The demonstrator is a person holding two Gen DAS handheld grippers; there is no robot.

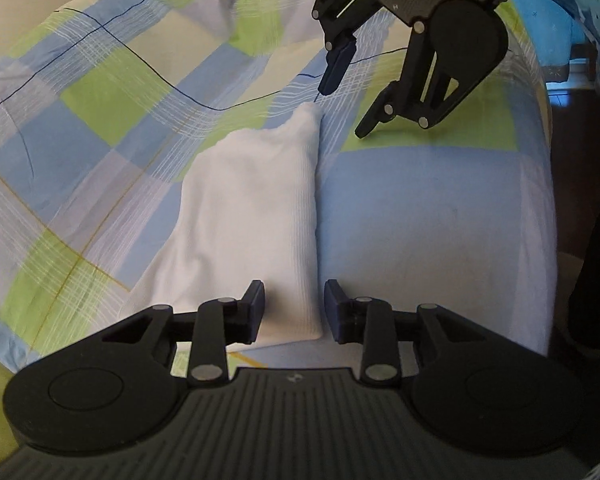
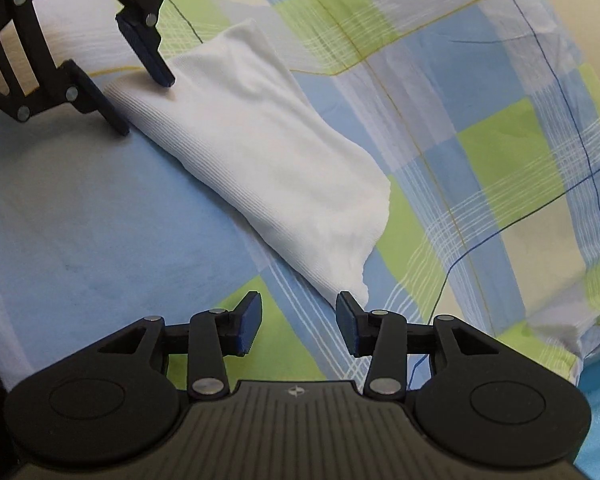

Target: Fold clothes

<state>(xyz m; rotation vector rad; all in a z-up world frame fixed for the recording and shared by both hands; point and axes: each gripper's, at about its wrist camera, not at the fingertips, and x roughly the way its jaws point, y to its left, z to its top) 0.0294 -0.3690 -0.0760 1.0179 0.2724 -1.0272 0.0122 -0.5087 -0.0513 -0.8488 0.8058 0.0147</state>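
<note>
A white ribbed garment (image 1: 252, 220), folded into a narrow oblong, lies on a checked bedsheet (image 1: 112, 92). At the bottom of the left wrist view my left gripper (image 1: 295, 312) is open. The garment's near end lies between its fingers without being pinched. My right gripper (image 1: 340, 111) hangs open at the top, its fingertips just past the garment's far corner. In the right wrist view the white garment (image 2: 268, 152) runs diagonally. My right gripper (image 2: 298, 324) is open with nothing in it, and the pointed corner is just ahead of it. The left gripper (image 2: 144, 106) straddles the far end.
The sheet (image 2: 492, 152) has blue, green and cream checks and lies rumpled around the garment. A plain pale blue patch (image 1: 428, 208) lies beside the garment. The bed's edge (image 1: 548, 160) drops to a dark floor on the right. A bright blue patterned fabric (image 1: 588, 4) hangs beyond it.
</note>
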